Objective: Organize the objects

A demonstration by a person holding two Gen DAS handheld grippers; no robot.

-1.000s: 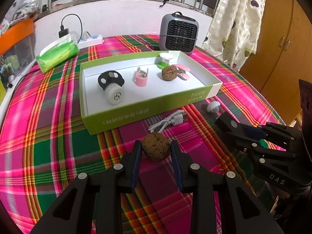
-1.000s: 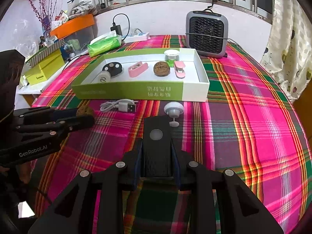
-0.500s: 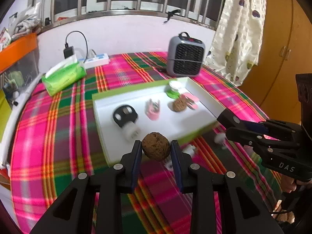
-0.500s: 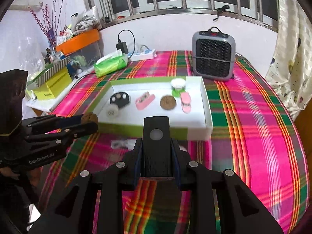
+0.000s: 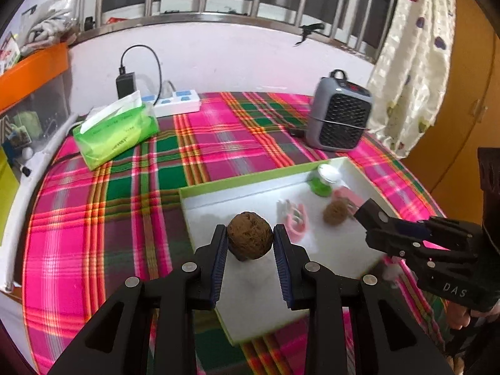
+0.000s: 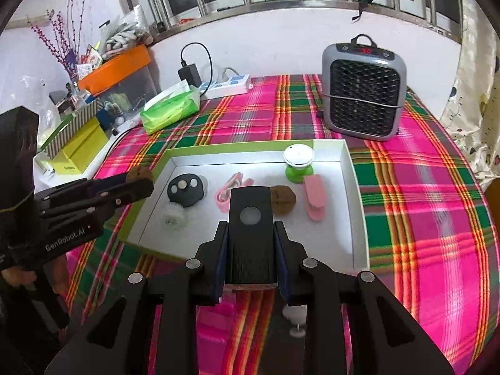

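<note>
While the left tongs (image 5: 249, 242) pinch a walnut (image 5: 249, 240), the right tongs (image 6: 251, 251) clamp a black block (image 6: 251, 237)

Rough brown ball (image 5: 249, 240); woven plaid cloth (image 5: 93, 218).

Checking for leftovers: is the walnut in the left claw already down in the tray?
Not yet. The walnut is pinched in the left claw, raised above the tray.

left hand-held gripper (image 5: 249, 240) and right hand-held gripper (image 6: 251, 237) both angle downward, jaws clamped on loads.
</note>
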